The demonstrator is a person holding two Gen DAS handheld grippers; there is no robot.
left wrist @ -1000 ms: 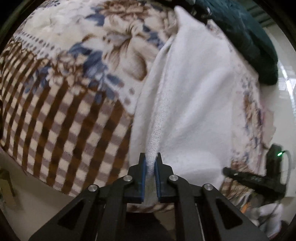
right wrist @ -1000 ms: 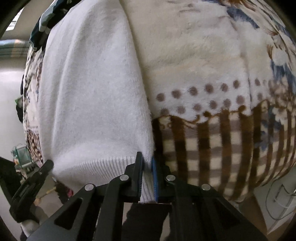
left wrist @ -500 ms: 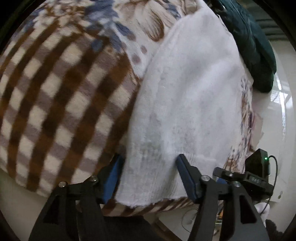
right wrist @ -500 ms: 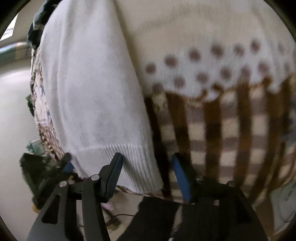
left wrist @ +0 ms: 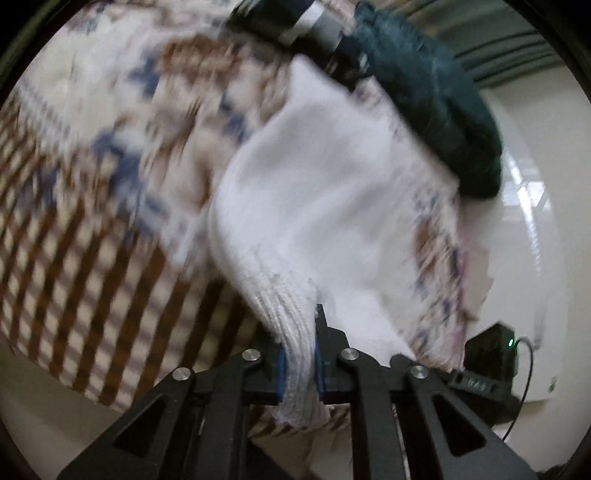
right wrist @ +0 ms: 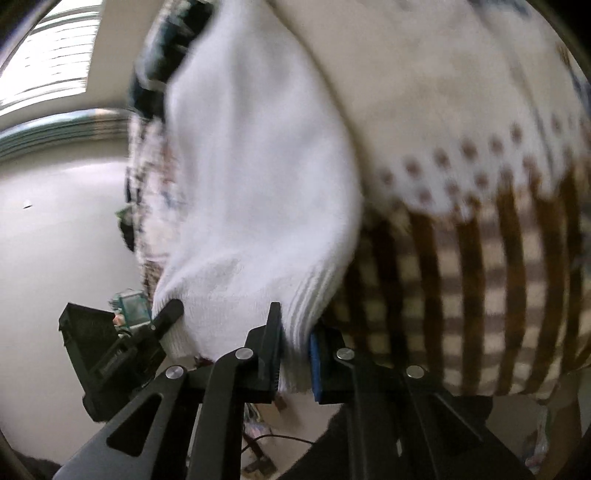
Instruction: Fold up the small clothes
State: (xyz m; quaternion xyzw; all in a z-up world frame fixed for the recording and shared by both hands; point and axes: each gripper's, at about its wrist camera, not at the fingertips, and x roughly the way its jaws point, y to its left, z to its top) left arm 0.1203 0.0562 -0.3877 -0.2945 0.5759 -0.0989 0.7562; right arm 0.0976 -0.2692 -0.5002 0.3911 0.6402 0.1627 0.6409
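A small white knit garment [left wrist: 314, 192] lies on a plaid and floral blanket [left wrist: 92, 221]. My left gripper [left wrist: 299, 343] is shut on the garment's ribbed hem, which is pinched between the blue pads and lifted off the blanket. In the right wrist view the same white garment [right wrist: 258, 166] stretches away from me. My right gripper [right wrist: 295, 332] is shut on the hem's other corner. The left gripper [right wrist: 110, 350] shows at the lower left of that view, at the hem. The right gripper [left wrist: 480, 369] appears at the lower right of the left wrist view.
A dark teal garment [left wrist: 436, 92] lies at the far end of the white one, with a striped dark item [left wrist: 295, 22] beside it. The blanket [right wrist: 480, 258] hangs over the near edge. Pale floor [right wrist: 55, 221] and cables lie beyond.
Both grippers opened wide around the hem half a second ago and have now shut on it again. Both have risen, and the hem is lifted off the blanket.
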